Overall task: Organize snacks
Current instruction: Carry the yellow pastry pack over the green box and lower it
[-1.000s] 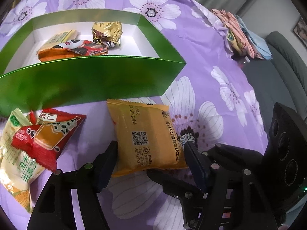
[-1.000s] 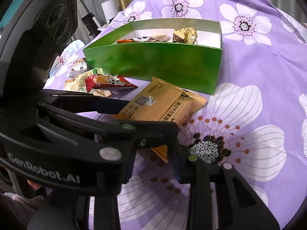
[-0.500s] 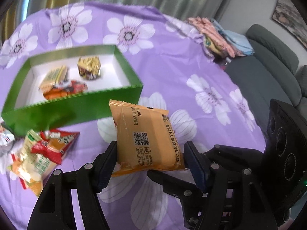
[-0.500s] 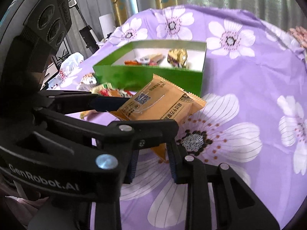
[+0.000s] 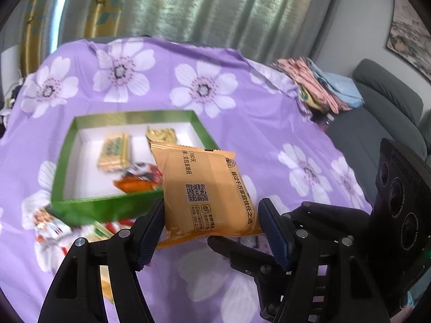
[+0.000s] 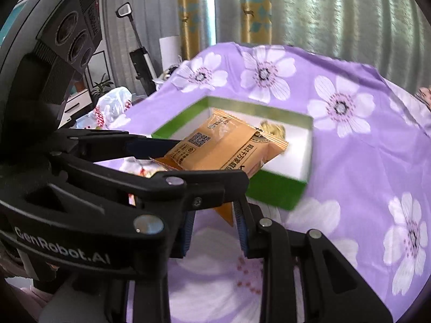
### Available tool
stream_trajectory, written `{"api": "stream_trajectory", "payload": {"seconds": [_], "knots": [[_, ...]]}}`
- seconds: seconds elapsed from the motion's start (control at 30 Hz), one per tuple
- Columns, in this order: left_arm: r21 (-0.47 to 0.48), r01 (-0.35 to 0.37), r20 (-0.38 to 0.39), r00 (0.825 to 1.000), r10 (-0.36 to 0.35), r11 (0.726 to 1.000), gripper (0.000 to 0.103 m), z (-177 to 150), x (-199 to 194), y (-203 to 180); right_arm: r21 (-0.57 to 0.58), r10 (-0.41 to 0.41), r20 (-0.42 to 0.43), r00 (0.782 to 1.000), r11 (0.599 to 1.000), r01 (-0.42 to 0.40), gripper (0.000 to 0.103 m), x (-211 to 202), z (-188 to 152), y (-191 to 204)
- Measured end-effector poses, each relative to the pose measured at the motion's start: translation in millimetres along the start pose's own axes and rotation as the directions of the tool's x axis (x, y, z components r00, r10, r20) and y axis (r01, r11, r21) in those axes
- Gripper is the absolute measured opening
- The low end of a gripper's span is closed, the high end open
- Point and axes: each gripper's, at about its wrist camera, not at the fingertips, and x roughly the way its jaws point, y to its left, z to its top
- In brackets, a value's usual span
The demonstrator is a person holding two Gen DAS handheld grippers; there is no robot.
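Observation:
My left gripper is shut on an orange snack packet and holds it in the air, above the near right corner of the green box. The same packet shows in the right wrist view over the green box. The box holds a gold wrapped snack, a yellow-green bar and an orange-red packet. My right gripper sits just below the packet's lower corner, its fingers a narrow gap apart with the corner between them; grip unclear.
Loose snack packets lie on the purple flowered cloth left of the box. Folded cloths sit at the far right edge beside a grey sofa. A white plastic bag lies at the far left.
The orange packet has been lifted off the cloth and carried up and toward the green box. Both grippers rose with it; the box now appears farther below.

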Motion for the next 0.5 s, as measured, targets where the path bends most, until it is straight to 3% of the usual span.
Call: {"api": "stream_trajectory", "payload": {"seconds": [0.5], "knots": [[-0.032,-0.053,0.029,0.998,0.054,0.998,0.07,34,16,47,-0.035,0.057,0.026,0.998,0.998,-0.056,0.028,49,50,-2]]}}
